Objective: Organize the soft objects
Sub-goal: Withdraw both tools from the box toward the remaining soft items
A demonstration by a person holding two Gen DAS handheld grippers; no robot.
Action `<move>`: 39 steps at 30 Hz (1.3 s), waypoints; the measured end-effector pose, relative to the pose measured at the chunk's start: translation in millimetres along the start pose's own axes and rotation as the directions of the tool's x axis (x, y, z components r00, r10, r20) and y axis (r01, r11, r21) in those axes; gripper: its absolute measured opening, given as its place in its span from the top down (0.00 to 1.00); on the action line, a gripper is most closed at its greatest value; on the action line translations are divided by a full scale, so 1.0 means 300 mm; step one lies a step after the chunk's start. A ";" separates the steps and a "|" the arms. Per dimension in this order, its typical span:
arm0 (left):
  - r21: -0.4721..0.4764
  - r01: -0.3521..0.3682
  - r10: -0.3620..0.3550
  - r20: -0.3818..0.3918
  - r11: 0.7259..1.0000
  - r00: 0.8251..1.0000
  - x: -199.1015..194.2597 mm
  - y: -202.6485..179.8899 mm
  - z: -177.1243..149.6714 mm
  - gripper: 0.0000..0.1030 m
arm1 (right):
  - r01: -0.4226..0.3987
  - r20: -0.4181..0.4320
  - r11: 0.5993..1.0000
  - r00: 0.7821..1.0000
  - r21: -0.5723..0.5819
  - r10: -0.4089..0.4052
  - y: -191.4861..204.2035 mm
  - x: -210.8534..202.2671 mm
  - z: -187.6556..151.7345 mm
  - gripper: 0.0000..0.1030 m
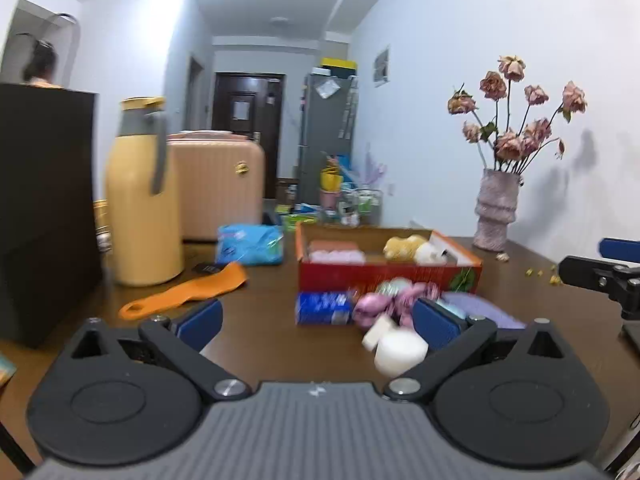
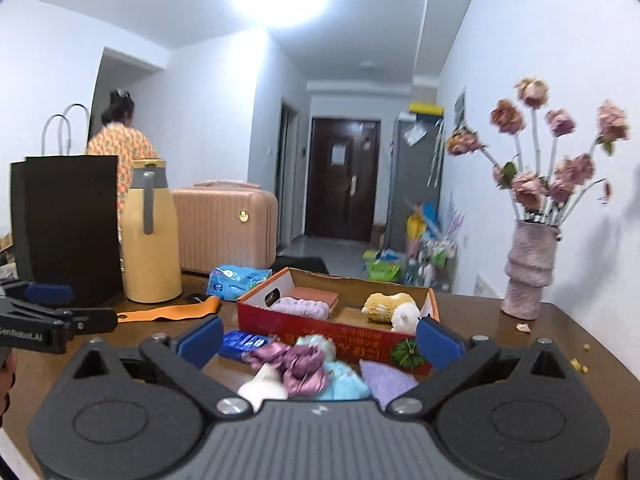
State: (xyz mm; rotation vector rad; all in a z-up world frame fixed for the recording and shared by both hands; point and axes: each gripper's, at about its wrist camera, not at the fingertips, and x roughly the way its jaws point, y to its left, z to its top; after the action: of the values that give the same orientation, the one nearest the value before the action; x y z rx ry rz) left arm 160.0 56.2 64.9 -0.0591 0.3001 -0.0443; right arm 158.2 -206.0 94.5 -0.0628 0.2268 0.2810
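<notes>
Jaws of left gripper (image 1: 318, 322) and right gripper (image 2: 320, 338) apart, gripping nothing; soft pile (image 2: 308, 368) on table (image 2: 560, 344) at red box's (image 2: 320, 330) near wall, blurred, near part hidden behind gripper body; box holds yellow plush (image 2: 386, 306), pink folded cloth (image 2: 316, 296).

- Counter (image 2: 560, 344): dark, smooth wood.
- Red box (image 2: 320, 332): printed cardboard.
- Purple scrunchie (image 2: 300, 364): shiny satin cloth.
- Vase (image 2: 530, 272): rough, matt ceramic.
- Tongs' pads (image 1: 436, 322): matt blue rubber.
</notes>
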 end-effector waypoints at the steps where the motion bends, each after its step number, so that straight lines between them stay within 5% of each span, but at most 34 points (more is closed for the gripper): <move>1: 0.004 -0.015 0.016 -0.001 1.000 1.000 -0.032 -0.005 -0.031 0.00 | 0.009 0.002 1.000 1.000 0.013 -0.009 0.018 -0.038 -0.035 0.00; 8: 0.029 -0.049 0.051 -0.037 0.998 0.998 -0.234 -0.021 -0.198 0.00 | -0.008 -0.004 0.997 1.000 0.078 0.008 0.117 -0.241 -0.225 0.00; 16: 0.042 -0.009 0.007 0.040 0.999 0.999 -0.343 -0.055 -0.207 0.00 | 0.029 -0.012 0.994 1.000 0.108 -0.027 0.128 -0.340 -0.289 0.00; 27: 0.044 0.008 -0.008 -0.011 0.999 1.000 -0.261 -0.081 -0.225 0.00 | 0.058 -0.054 0.984 0.997 0.169 -0.049 0.088 -0.282 -0.335 0.00; 39: 0.045 0.060 -0.056 -0.092 0.997 0.994 0.017 -0.096 -0.186 0.00 | 0.041 -0.142 0.978 0.990 0.203 -0.012 0.041 -0.029 -0.308 0.08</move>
State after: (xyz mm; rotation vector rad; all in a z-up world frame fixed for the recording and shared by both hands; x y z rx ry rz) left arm 147.3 24.4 11.9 -0.0184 0.3877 -0.1121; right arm 127.0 -205.2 6.3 0.1191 0.3932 0.2250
